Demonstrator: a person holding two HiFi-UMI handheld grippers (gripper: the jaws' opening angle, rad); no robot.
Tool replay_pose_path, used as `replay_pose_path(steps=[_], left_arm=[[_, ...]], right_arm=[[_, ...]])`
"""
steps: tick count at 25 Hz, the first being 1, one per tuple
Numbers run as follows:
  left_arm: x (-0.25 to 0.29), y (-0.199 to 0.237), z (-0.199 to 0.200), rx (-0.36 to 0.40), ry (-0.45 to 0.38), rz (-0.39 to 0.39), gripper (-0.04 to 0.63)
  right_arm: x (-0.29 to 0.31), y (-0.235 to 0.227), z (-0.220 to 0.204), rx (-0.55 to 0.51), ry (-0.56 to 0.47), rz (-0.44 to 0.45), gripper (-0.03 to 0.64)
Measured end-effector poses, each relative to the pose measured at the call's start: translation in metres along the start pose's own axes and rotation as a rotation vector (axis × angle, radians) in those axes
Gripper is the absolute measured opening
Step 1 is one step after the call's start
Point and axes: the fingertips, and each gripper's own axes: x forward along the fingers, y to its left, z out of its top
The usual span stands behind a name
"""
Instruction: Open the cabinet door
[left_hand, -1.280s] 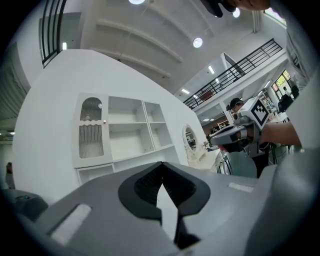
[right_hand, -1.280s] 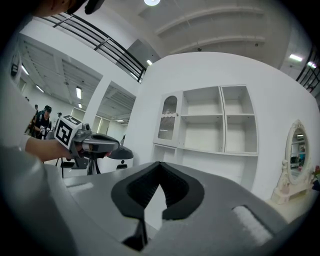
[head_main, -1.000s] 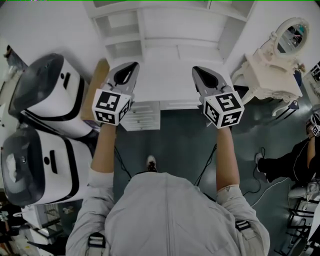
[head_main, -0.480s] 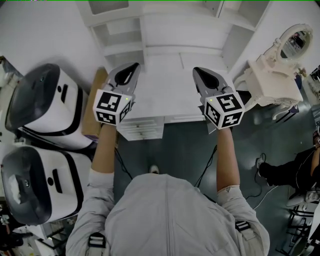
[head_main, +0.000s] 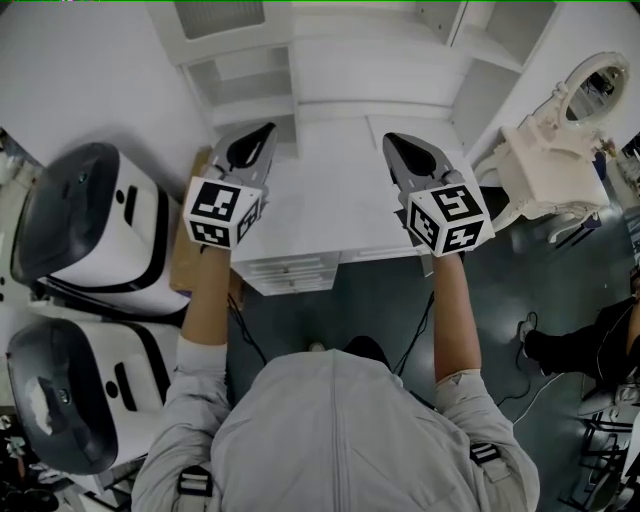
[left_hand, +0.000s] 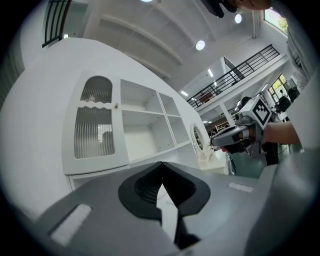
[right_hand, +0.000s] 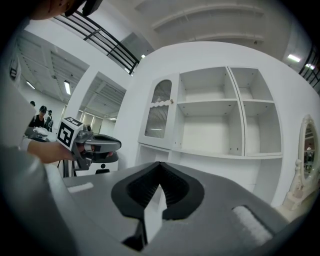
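Before the cabinet (right_hand: 207, 125), both grippers (head_main: 266, 130) (head_main: 390, 140), jaws together, empty

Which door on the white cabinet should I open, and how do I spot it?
Find the white cabinet against the wall. Its leftmost upper compartment carries the door: ribbed glass with an arched top and a small knob. The shelves beside it are open, doorless.

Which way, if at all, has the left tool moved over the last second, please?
Yes: the left tool advanced across the white desk toward the cabinet.
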Motion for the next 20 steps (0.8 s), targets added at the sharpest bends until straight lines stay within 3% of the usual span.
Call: replay_pose_path(steps=[9, 20], left_arm=[[0.035, 0.046, 0.016, 0.049, -0.028, 0.062, 0.023], [0.111, 0.131, 0.067, 0.132, -0.088, 0.197, 0.061]], right_arm=[[0.060, -0.029, 0.023, 0.052, -0.062, 0.061, 0.003], [0.169, -0.073, 0.067, 0.053, -0.125, 0.229, 0.050]])
